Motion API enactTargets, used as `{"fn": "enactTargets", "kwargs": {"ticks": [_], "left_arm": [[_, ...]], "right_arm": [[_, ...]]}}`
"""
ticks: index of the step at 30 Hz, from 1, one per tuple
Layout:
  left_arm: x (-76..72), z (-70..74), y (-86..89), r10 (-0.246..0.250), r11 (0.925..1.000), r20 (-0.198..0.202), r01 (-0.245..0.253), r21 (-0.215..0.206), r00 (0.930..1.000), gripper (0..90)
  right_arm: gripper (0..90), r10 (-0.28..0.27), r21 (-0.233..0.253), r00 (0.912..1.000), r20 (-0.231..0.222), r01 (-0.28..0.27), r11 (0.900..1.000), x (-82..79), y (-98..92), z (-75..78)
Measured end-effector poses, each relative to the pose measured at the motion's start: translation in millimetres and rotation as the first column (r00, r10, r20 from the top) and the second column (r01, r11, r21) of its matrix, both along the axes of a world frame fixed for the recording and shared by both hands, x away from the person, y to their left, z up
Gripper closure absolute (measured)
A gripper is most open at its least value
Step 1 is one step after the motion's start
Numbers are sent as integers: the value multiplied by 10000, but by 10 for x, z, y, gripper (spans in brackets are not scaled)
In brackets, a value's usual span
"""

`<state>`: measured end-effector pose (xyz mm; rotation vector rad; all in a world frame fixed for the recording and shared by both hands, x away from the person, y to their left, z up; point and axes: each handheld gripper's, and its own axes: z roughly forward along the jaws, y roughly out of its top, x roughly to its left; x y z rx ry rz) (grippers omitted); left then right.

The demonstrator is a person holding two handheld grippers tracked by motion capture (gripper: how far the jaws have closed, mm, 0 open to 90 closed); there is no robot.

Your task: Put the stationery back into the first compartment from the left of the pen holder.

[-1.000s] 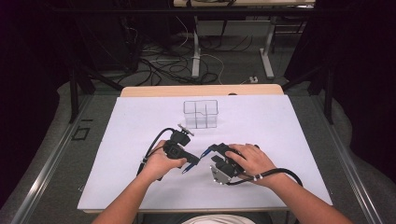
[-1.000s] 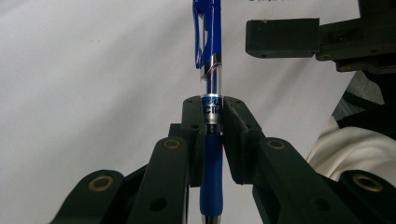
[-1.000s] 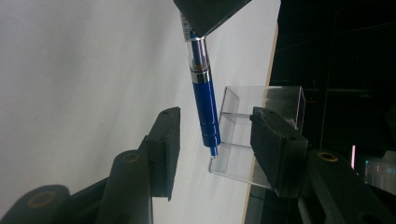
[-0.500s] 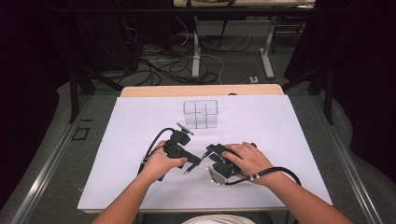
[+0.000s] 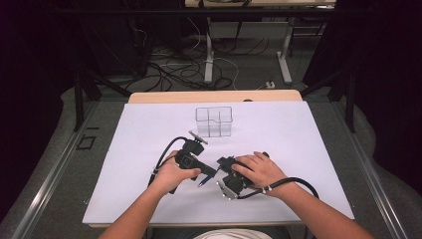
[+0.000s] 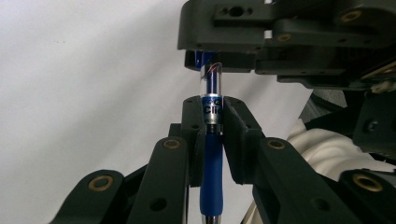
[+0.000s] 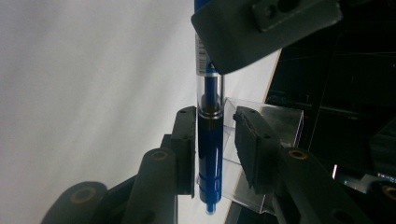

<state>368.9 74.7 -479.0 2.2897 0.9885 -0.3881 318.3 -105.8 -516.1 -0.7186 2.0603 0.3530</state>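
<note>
On the white rectangular table [image 5: 298, 149], both hands work near the front edge, at about 6 o'clock from the clear plastic box divided into compartments [image 5: 214, 121], which stands apart toward the far edge. The left black two-jaw gripper [image 5: 211, 173] and the right black two-jaw gripper [image 5: 221, 163] meet tip to tip, with a blue ballpoint pen [image 5: 203, 181] between them, its free end poking out toward 7 o'clock just above the white surface.

In the left gripper view, the left gripper [image 6: 213, 122] has its jaws pressed against both sides of the pen [image 6: 212, 154], pinching it where a silver ring joins the dark blue rubber grip to the clear barrel. The clear section carries a blue band with white lettering, partly hidden, and a blue ink tube shows inside. The upper end of the pen runs toward 12 o'clock into the body of the other gripper.

In the right gripper view, the right gripper [image 7: 215, 135] has its left jaw touching the pen [image 7: 209, 154], while a gap shows between the pen and its right jaw, so the jaws are spread a little and not clamping. Here the pen looks glossy deep blue below and clear above. The clear divided box [image 7: 266, 130] stands behind at 3 o'clock.
</note>
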Motion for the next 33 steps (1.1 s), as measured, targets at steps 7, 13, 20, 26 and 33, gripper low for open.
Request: {"fn": "enactTargets", "kwargs": {"ticks": [7,13,20,26,33], "left_arm": [[-1,10,-2,60,9999,2,-60,-81,10000,794],[9,9,5,220,9997,-127,-221,-140,9997,793],[33,10,43,498,9986,-202,-501,-144,9986,737],[73,42,131,955,9950,-102,-958,-286,9954,614],[141,135,352,1834,9824,735,-1801,-491,9803,500]], "right_arm": [[766,165,-422,9997,159,-159,9990,-5,47,-12],[794,251,-502,9993,277,-237,9985,11,59,-26],[795,292,-499,9986,446,-269,9984,51,90,-4],[795,131,-396,9991,397,-115,9991,114,116,22],[795,28,-191,9995,322,-22,9998,184,122,22]]}}
